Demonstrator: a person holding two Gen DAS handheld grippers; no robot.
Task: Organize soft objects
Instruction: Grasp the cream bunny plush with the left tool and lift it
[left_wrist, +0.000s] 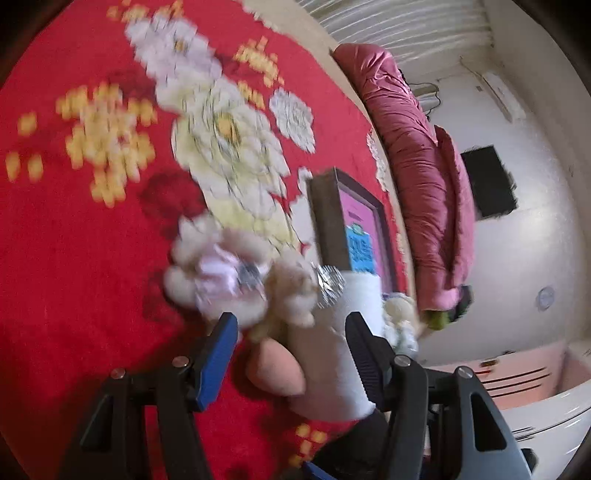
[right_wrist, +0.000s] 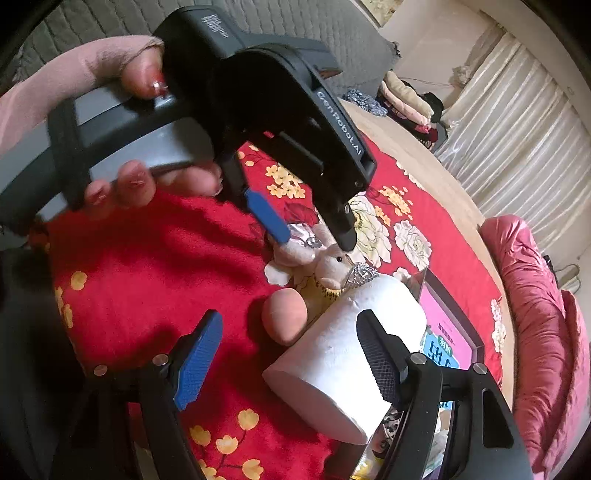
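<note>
On the red floral blanket (left_wrist: 74, 258) lie a cream plush toy (left_wrist: 221, 273) in pink with silvery trim, a peach egg-shaped sponge (left_wrist: 275, 369) and a white paper roll (left_wrist: 332, 354). In the right wrist view my left gripper (right_wrist: 316, 242) hovers open with its tips on either side of the plush toy (right_wrist: 325, 258), pads not pressing. My left gripper (left_wrist: 291, 317) looks blurred in its own view. My right gripper (right_wrist: 288, 321) is open over the sponge (right_wrist: 286, 319) and the roll (right_wrist: 332, 354). Its black finger overlaps the roll's right side.
A dark-framed box with a pink and blue print (right_wrist: 447, 317) stands just beyond the roll. A rumpled pink quilt (right_wrist: 535, 314) lies along the bed's far edge. Folded clothes (right_wrist: 406, 99) are piled near the curtains. A hand (right_wrist: 140, 184) holds the left gripper.
</note>
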